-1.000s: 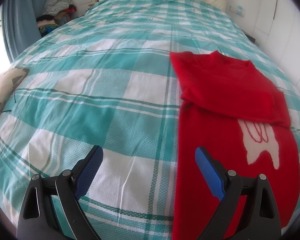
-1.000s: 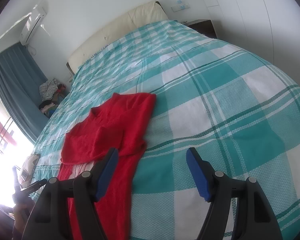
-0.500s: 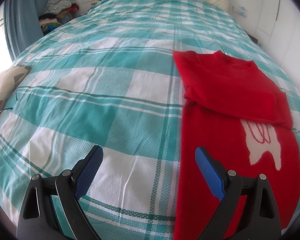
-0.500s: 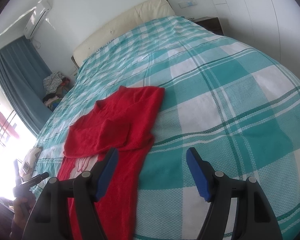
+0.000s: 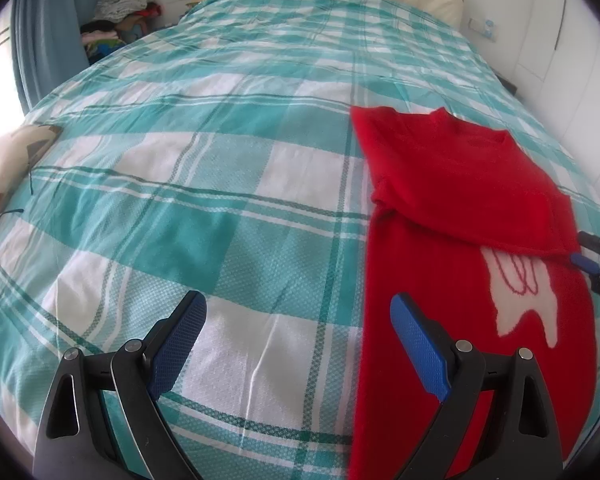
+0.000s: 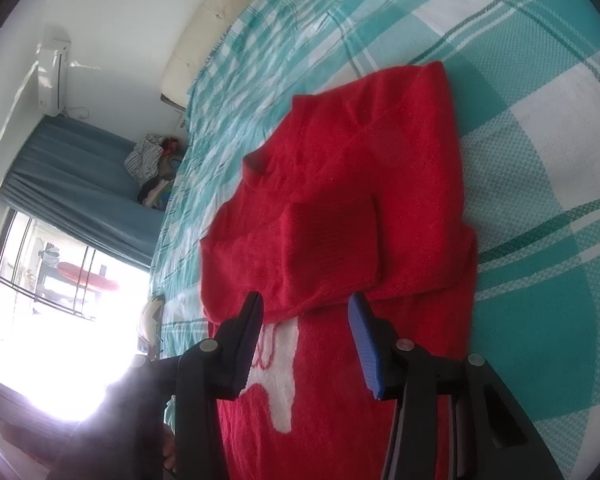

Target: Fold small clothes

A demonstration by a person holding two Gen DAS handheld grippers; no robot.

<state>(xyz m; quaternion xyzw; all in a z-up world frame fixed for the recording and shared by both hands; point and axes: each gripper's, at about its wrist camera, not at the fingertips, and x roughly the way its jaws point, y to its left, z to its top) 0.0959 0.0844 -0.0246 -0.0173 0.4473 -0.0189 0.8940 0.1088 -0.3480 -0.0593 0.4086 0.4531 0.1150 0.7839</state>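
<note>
Sweater: I see a red knitted sweater (image 5: 460, 208) lying flat on the checked bedspread (image 5: 204, 184), on the right side of the bed, neck toward the far end and hem toward me.

Fold so far: both sleeves look folded in across the chest, forming a thick band; below it a white knitted picture (image 6: 278, 368) shows on the front. I judge the body fold, hem up to shoulders, is not yet done.

Left claw: my left claw (image 5: 296, 344) is spread wide and holds nothing. It hangs above the bedspread at the sweater's left edge, its right finger over the red cloth.

Right claw: my right claw (image 6: 304, 344) is also spread and empty, hovering over the sweater just near of the folded sleeves. In the left view its tips show at the sweater's right edge.

Handling: I judge the knit soft, light and limp — it will sag and stretch wherever it is not supported. The fuzzy surface should grip the pads well, so slipping worries me little.

Where to grip: I would pinch the two near hem corners, one per claw, taking both layers of knit.

Risk: dragging could pull the sleeves open — lifting clear seems safer.
</note>
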